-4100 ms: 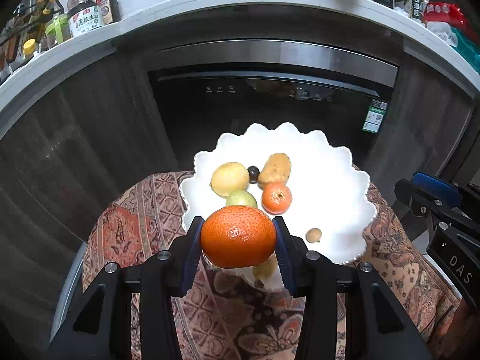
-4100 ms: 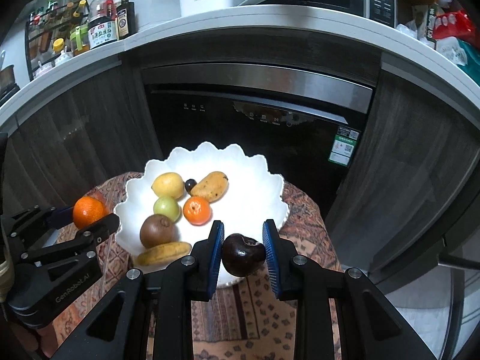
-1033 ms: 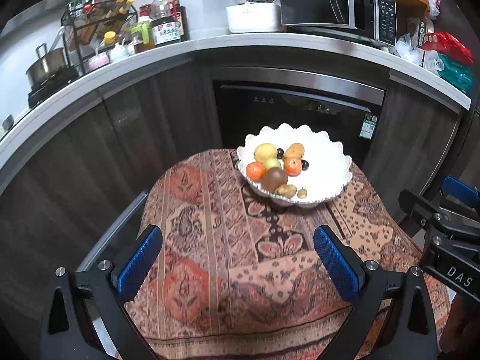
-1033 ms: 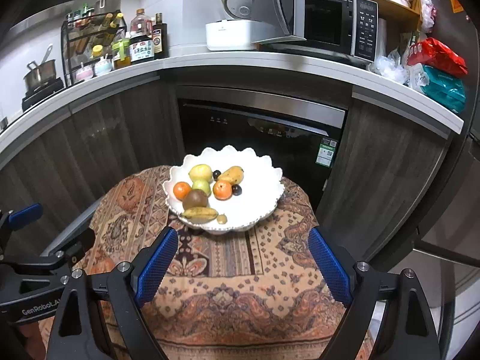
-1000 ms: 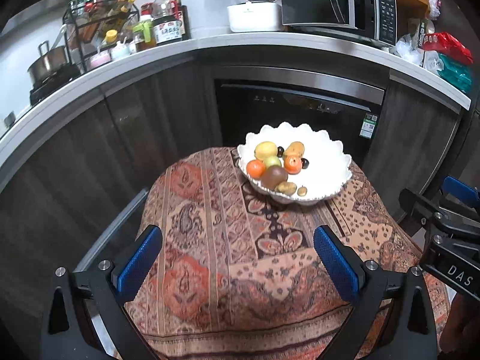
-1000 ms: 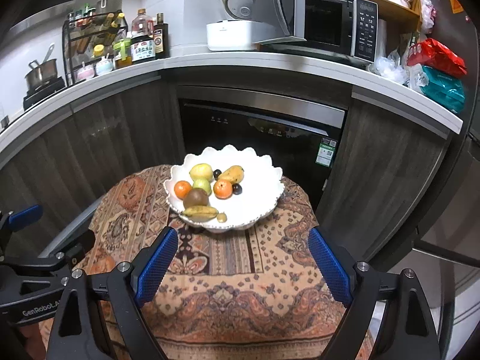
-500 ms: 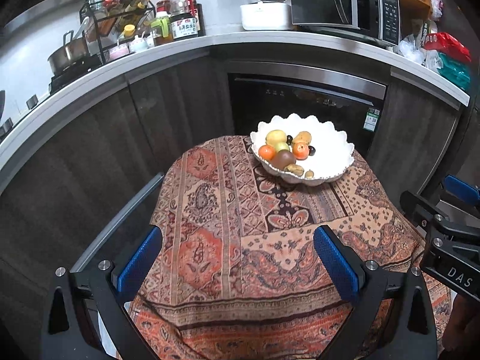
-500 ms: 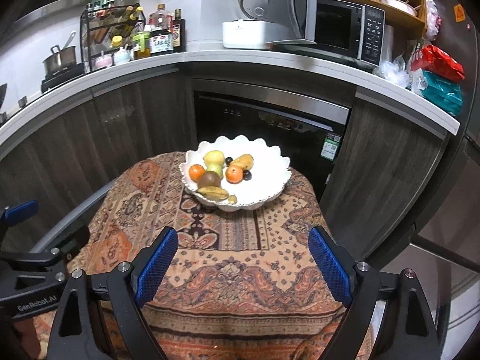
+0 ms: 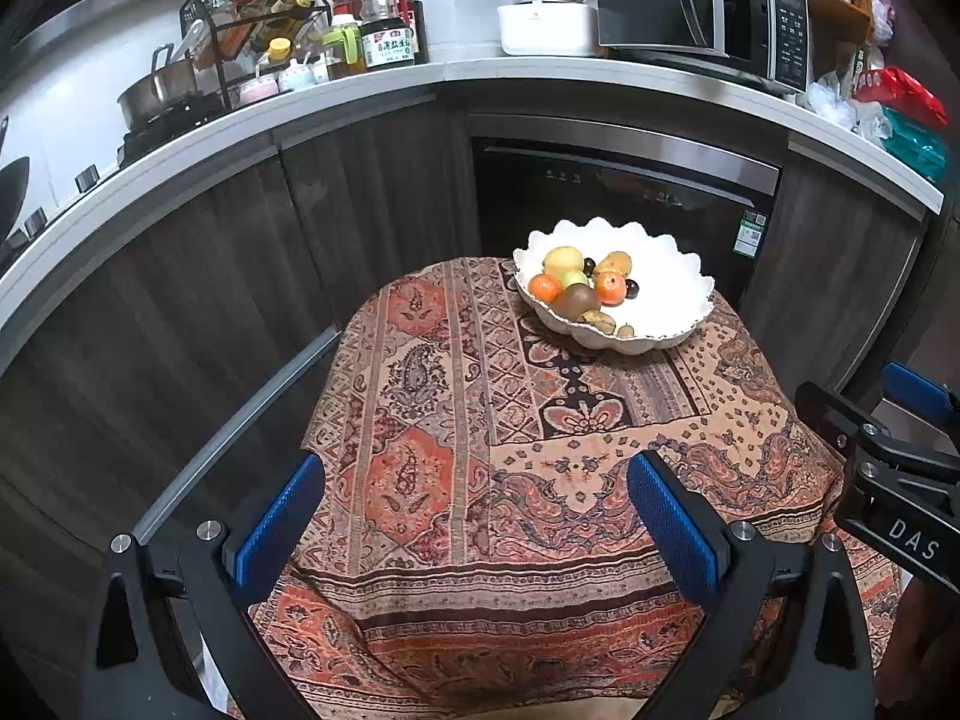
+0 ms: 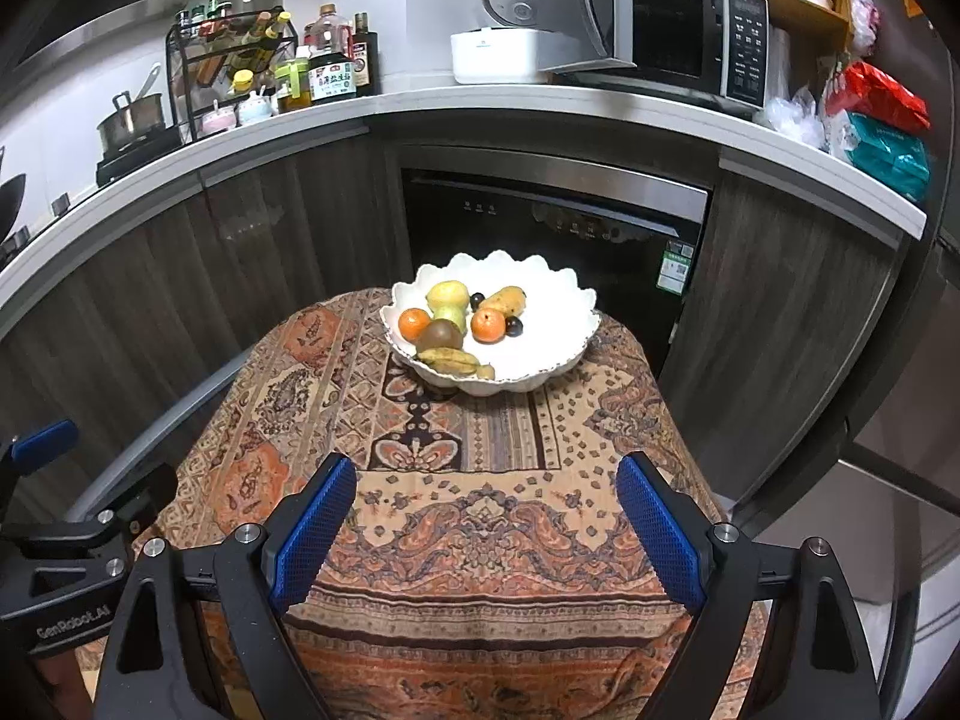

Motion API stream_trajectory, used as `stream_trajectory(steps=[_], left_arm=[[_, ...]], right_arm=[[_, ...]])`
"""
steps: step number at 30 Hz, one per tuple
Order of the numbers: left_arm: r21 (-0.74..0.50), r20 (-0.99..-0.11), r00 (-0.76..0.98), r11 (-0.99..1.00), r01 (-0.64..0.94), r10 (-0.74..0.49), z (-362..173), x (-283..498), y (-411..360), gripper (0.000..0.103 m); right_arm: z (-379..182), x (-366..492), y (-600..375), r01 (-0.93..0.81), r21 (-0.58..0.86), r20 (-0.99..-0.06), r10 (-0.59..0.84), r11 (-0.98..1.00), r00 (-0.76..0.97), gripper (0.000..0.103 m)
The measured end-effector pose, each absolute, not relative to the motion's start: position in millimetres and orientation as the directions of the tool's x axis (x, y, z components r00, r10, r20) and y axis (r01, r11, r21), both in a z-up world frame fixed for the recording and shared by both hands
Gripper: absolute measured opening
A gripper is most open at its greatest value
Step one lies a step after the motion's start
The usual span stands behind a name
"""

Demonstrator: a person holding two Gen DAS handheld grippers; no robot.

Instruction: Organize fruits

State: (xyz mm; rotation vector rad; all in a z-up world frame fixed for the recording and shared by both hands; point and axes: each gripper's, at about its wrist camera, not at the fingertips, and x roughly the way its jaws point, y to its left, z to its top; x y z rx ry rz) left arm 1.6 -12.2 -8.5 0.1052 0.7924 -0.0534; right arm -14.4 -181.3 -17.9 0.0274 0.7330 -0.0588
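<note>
A white scalloped bowl (image 9: 690, 312) is seen in the upper centre of both frames, standing at the far end of a desk covered by a patterned cloth (image 9: 480, 450). The fruit is gathered in the bowl's left half: two oranges (image 9: 545, 288), a brown round fruit (image 9: 576, 302), a yellow-green fruit (image 9: 563, 259), an elongated yellow-brown fruit (image 9: 613, 264) and two small dark fruits (image 9: 631, 287). Several pieces are partly hidden behind one another, and the small items at the bowl's near rim are hard to identify.

The left gripper (image 9: 474, 534) occupies the lower part of the left wrist view, its jaws spread wide with nothing between them. The right gripper (image 10: 486, 534) is shown likewise in the lower part of the right wrist view, jaws wide and unloaded. Both are held well apart from the bowl. Each gripper's body is cut off by the bottom edge. The desk itself is hidden by the cloth.
</note>
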Motion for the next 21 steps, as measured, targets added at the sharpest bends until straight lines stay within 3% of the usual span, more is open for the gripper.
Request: stream_trajectory(steps=[21], left_arm=[[0.087, -0.702, 0.712, 0.992, 0.092, -0.005, -5.8, 0.2, -15.9, 0.103]], right_arm=[[-15.8, -16.1, -182.8, 0.072, 0.002, -0.658, -0.052, 0.997, 0.751, 0.089]])
